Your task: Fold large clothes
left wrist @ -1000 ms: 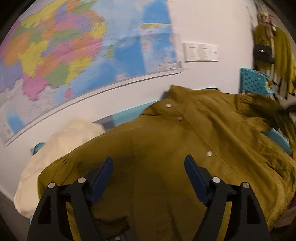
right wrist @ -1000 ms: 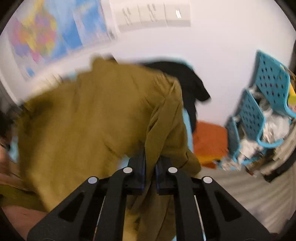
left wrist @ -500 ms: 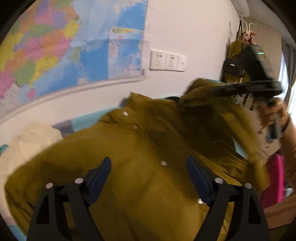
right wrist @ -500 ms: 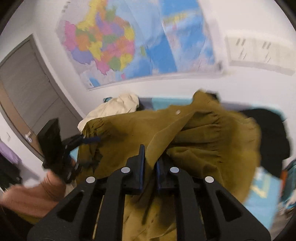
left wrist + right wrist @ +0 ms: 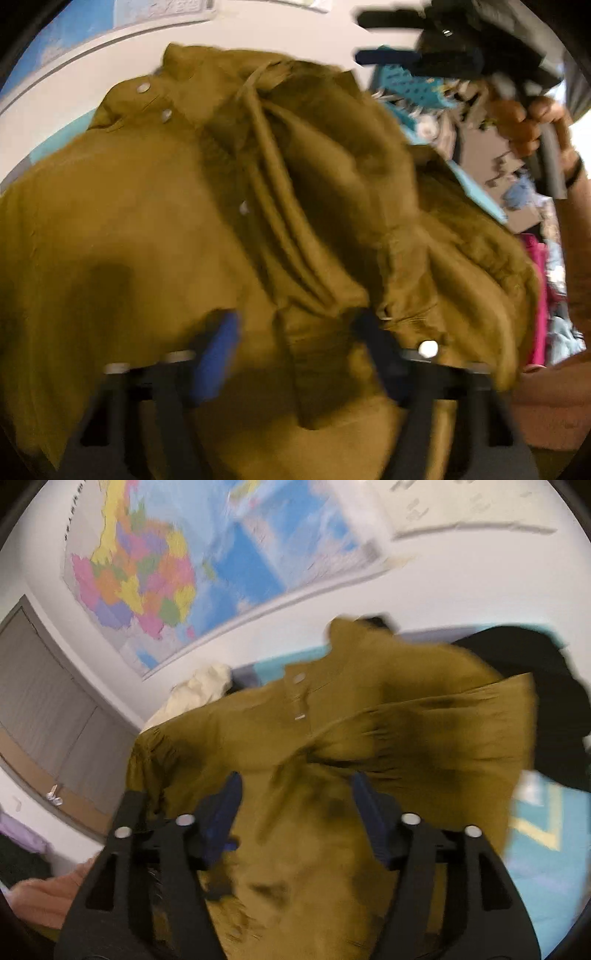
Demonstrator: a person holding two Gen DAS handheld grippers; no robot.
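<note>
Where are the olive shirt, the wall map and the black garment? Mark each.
olive shirt [image 5: 258,738]: right wrist view, chest panel.
wall map [image 5: 155,579]: right wrist view, coloured regions.
black garment [image 5: 561,716]: right wrist view, bulk beside the shirt.

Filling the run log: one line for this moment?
olive shirt: sleeve folded across | right gripper: open, just released | left gripper: closing over fabric

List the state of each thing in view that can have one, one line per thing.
Olive shirt: buttoned at the collar, sleeve thrown across its front, rumpled, not yet folded flat.
Left claw: jaws apart, just been closing, shirt cloth bunched between them.
Right claw: jaws apart, just been opening, gripping nothing.
Cream garment: crumpled heap behind the shirt.
</note>
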